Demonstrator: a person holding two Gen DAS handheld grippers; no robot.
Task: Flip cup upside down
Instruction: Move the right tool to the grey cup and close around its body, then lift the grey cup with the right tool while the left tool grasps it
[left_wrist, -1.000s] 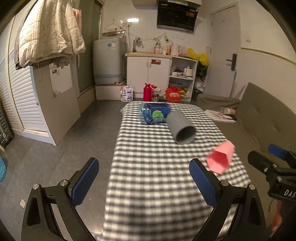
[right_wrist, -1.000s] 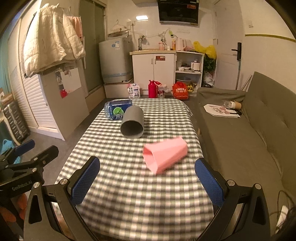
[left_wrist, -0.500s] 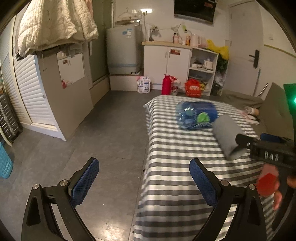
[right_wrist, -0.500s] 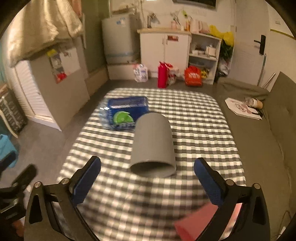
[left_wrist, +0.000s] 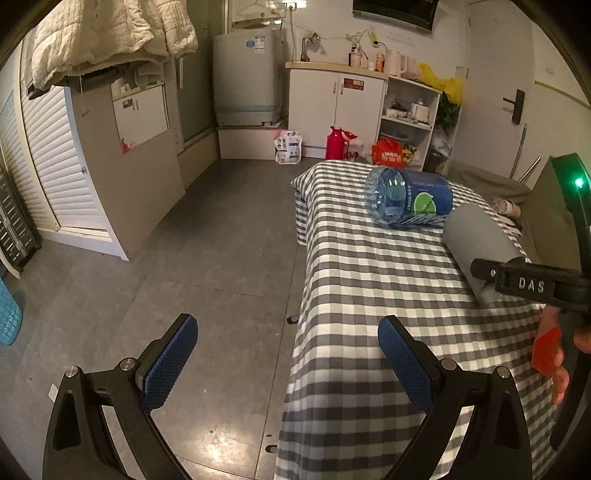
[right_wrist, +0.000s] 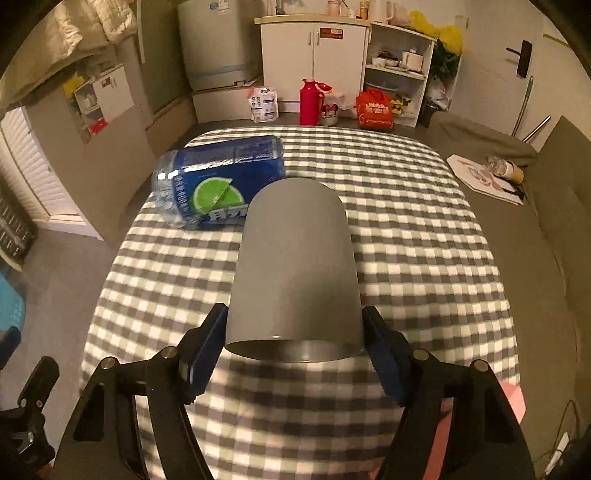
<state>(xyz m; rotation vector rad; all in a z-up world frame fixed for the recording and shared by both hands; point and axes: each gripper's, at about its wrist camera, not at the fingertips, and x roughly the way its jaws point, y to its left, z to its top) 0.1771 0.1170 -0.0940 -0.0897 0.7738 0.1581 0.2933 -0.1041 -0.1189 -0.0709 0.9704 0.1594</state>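
Checked table (right_wrist: 424, 236): right tool (right_wrist: 293, 354) clamps cup (right_wrist: 293, 266).

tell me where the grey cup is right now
The grey cup lies on its side on the checked tablecloth, between the right claw's pads, beside the blue bottle.

The left gripper (left_wrist: 286, 356) has a black plastic frame with triangular cut-outs, silver screws at its joints, and two blue pads (left_wrist: 168, 363) with a fine cross-hatched texture on the inner faces. The right gripper (right_wrist: 293, 360) is built alike: black arms, silver pivot screws behind the fingers, dark blue pads (right_wrist: 386, 363). From the left wrist view its black body carries raised letters "DAS", a green light glows above, and bare fingers (left_wrist: 559, 380) show behind a red trigger piece.
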